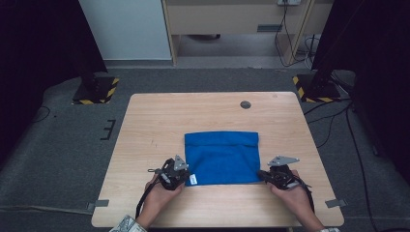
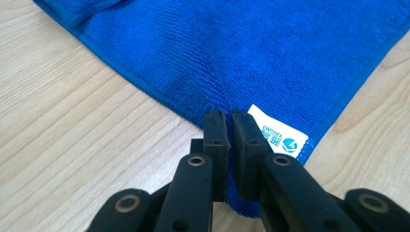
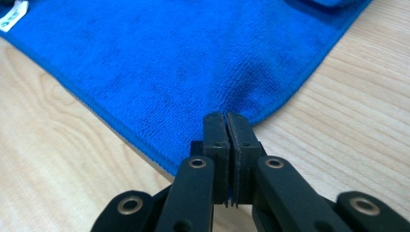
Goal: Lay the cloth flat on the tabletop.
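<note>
- Blue microfibre cloth (image 1: pixel 222 158) lies folded near the table's (image 1: pixel 159 121) front edge, roughly midway between its sides.
- Your left gripper (image 2: pixel 229 126) pinches the cloth's near-left corner beside the white label (image 2: pixel 280 137); your right gripper (image 3: pixel 226 126) clamps the near-right corner.
- Holding both front corners probably lets you lift that edge evenly for another fold.
- Its far edge shows a doubled-over band.

Both hands are reaching forward low, left tool (image 1: pixel 186 175) and right tool (image 1: pixel 265 175) each pinching tight.
</note>
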Motion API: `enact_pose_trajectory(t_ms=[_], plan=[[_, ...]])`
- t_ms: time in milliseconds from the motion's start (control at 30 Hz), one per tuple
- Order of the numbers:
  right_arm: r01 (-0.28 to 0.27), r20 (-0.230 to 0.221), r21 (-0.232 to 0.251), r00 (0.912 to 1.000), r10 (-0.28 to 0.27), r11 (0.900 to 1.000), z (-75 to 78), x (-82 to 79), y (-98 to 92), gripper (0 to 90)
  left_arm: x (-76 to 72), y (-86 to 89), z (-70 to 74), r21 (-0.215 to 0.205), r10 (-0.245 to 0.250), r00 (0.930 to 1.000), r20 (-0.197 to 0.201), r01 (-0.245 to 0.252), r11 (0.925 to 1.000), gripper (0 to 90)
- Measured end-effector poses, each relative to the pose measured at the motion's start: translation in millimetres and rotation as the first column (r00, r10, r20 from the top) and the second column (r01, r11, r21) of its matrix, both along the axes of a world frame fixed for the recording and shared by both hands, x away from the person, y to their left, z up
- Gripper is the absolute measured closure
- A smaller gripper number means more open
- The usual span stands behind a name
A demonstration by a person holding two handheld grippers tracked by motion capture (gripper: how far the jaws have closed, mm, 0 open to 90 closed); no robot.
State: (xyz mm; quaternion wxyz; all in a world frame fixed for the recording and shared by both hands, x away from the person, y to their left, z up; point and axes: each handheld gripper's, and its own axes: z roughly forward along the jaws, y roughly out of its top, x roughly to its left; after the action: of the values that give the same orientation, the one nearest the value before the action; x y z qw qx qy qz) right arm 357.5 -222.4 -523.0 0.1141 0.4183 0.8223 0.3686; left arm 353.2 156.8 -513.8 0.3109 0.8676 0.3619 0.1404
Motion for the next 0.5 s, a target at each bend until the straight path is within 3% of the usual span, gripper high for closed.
enact_pose_trajectory(t_ms=[367,400,500], plan=[[-0.035,-0.014,-0.024,0.9993,0.034,0.999,13.8,-14.4,7.7,86.8,-5.5,9.0,-1.6,0.012,0.025,0.9993,-0.028,-0.025,0.9996,80.9],[-0.032,-0.015,-0.025,0.9994,0.032,0.999,13.6,-15.0,7.5,85.5,-5.3,9.6,-1.5,0.014,0.037,0.999,-0.024,-0.036,0.9992,77.9],[-0.032,-0.013,-0.025,0.9994,0.032,0.999,13.5,-15.0,6.2,75.6,-4.8,12.9,-0.8,0.0,0.07,0.9974,-0.021,-0.07,0.9976,54.9]])
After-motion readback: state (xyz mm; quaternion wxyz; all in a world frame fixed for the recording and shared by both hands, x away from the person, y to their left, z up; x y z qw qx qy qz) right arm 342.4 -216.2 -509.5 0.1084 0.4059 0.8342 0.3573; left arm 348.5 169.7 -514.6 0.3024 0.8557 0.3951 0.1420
